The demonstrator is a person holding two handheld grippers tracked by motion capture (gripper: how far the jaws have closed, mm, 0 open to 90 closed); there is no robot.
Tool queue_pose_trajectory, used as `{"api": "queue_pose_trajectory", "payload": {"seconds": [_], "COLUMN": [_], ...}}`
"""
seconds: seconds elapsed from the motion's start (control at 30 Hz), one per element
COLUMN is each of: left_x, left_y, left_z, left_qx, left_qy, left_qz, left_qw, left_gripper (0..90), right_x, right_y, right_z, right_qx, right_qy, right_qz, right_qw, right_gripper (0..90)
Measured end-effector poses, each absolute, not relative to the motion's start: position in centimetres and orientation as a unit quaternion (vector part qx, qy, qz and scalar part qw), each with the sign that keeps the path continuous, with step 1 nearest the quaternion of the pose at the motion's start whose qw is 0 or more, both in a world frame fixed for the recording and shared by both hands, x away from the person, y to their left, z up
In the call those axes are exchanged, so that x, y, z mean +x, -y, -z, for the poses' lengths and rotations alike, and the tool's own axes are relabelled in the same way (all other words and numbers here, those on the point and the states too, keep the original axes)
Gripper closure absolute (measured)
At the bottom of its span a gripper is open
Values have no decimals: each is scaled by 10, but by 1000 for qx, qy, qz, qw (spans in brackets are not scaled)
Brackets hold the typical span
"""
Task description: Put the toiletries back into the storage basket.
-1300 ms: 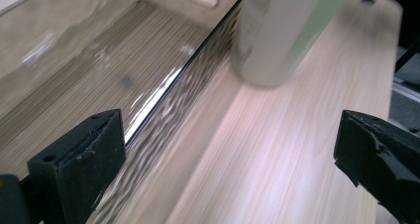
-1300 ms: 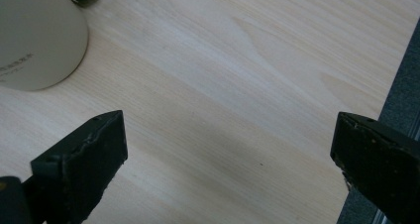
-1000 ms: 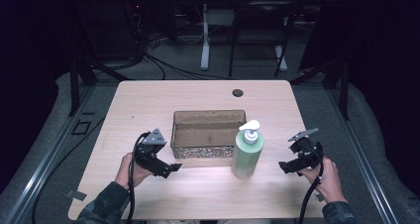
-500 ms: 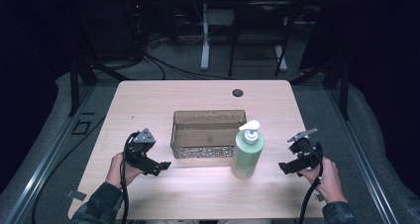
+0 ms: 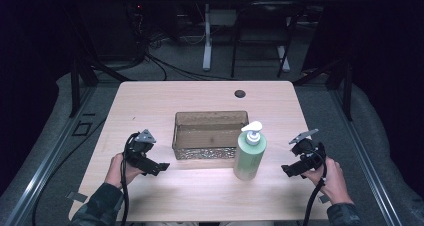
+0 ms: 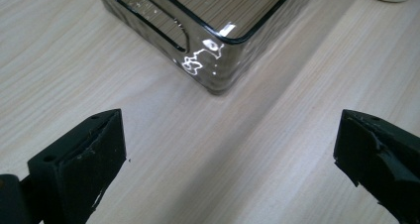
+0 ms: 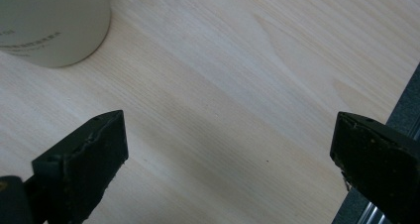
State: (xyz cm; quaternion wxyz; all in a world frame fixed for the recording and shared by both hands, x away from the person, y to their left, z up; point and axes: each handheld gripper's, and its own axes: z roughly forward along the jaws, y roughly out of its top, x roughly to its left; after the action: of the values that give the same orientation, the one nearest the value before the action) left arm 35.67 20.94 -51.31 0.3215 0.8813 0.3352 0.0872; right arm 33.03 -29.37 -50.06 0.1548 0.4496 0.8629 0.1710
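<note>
In the left gripper view the bin is cut off at the top edge, with one rounded corner and a slot handle showing; the bottle in the right gripper view is cropped to its curved lower wall, its print too blurred to read. The bin is smoky, translucent plastic with a textured wall, standing mid-surface on pale wood grain. The pale green pump bottle stands upright just beside the bin's near right corner. The left hand-held gripper is held low near the bin's left end, jaws wide apart. The right hand-held gripper sits right of the bottle, jaws likewise spread, gripping nothing.
</note>
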Motion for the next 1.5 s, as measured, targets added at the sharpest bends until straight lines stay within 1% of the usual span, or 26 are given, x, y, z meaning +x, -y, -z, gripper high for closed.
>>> {"api": "queue_pose_trajectory", "payload": {"seconds": [0.3,0.53,0.7,0.9,1.23,1.5], "left_x": [357,357,358,359,357,357], "left_y": [-216,-218,-217,-215,-218,-217], "left_z": [515,514,513,519,519,519], "left_qx": [882,880,881,888,888,888], "left_qy": [-340,-345,-343,-341,-344,-342], "left_qz": [-88,-86,-85,-73,-71,-70], "left_qw": [314,316,316,299,298,298], "left_gripper": [0,0,0,0,0,0], "right_x": [334,333,332,333,337,341], "right_y": [286,281,279,276,265,253], "right_z": [490,477,469,463,447,424], "right_qx": [419,396,370,335,299,264], "right_qy": [-881,-895,-906,-924,-939,-950], "right_qz": [-161,-165,-169,-164,-152,-151], "right_qw": [151,123,112,86,73,67], "right_gripper": [0,0,0,0,0,0]}}
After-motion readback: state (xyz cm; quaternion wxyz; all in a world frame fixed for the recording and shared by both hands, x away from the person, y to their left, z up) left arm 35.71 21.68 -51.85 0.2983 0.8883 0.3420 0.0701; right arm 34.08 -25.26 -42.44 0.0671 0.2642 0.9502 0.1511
